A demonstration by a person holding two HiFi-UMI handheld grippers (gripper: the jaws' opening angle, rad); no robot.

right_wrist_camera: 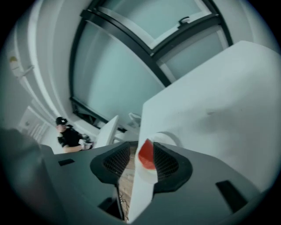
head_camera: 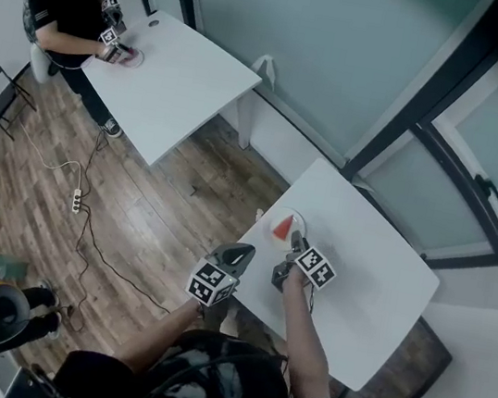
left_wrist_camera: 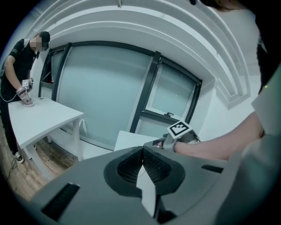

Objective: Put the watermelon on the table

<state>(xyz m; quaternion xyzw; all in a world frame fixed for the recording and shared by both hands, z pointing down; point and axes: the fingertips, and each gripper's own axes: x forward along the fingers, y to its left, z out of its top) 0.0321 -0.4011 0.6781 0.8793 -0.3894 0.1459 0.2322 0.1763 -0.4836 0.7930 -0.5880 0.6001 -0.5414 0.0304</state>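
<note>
A red watermelon slice (head_camera: 283, 227) stands on a small white plate (head_camera: 296, 216) near the left corner of the white table (head_camera: 357, 286). My right gripper (head_camera: 295, 243) hovers just behind the plate. In the right gripper view the slice (right_wrist_camera: 146, 156) shows in the gap of the right gripper (right_wrist_camera: 142, 146), close to the right pad, with floor visible between it and the left pad; the plate (right_wrist_camera: 170, 138) lies beyond. My left gripper (head_camera: 238, 255) hangs off the table's left edge. In its own view the left gripper (left_wrist_camera: 142, 150) has its tips together with nothing between them.
A second white table (head_camera: 185, 71) stands at the back left, where another person (head_camera: 73, 6) works with grippers. Wooden floor with a power strip and cable (head_camera: 76, 202) lies between the tables. Glass walls with dark frames run behind both tables.
</note>
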